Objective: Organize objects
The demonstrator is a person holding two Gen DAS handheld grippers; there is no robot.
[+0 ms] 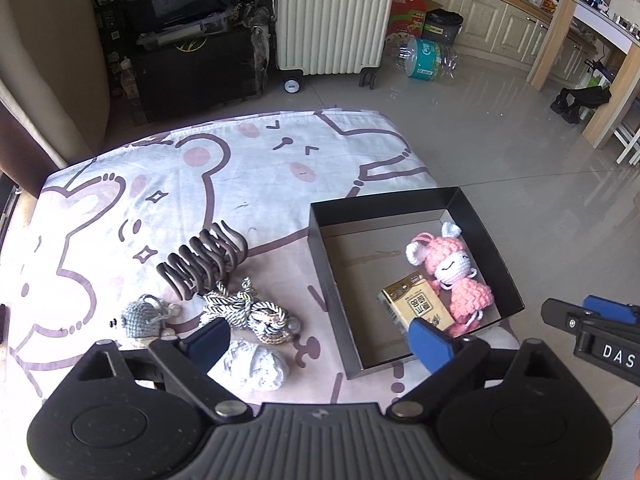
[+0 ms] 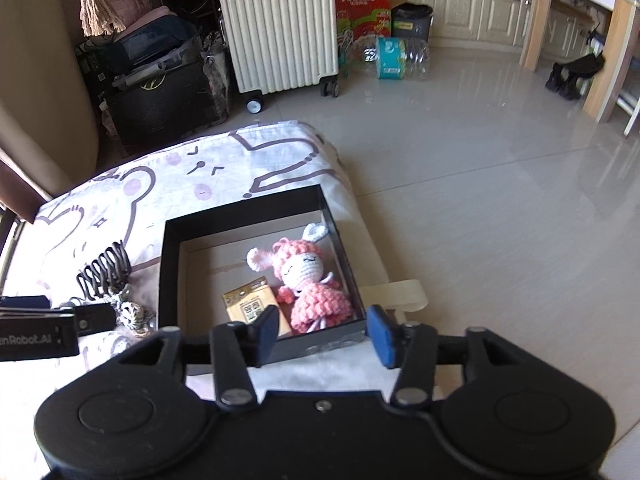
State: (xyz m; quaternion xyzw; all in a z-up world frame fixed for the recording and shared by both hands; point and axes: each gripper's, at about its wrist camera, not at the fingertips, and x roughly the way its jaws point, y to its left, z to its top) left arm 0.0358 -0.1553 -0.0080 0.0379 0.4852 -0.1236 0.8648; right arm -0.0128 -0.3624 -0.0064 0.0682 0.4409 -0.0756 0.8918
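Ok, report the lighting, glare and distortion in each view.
Left wrist: sunlight washes out the cartoon sheet, floor shows glare, fisheye bends the suitcase, corners vignetted. Right wrist: same glossy floor glare, black box interior partly shaded, edges curved.

Left wrist view: looking down and forward from close above the near edge of the cartoon-print sheet (image 1: 208,184), black box (image 1: 486,236) lying at 3 o'clock. Right wrist view: looking from further right, sitting just behind the box (image 2: 248,216), now at centre. Both sharing the box, the pink crochet doll (image 1: 456,272) (image 2: 308,280), the white suitcase (image 1: 334,16) (image 2: 280,24) at 12 o'clock.
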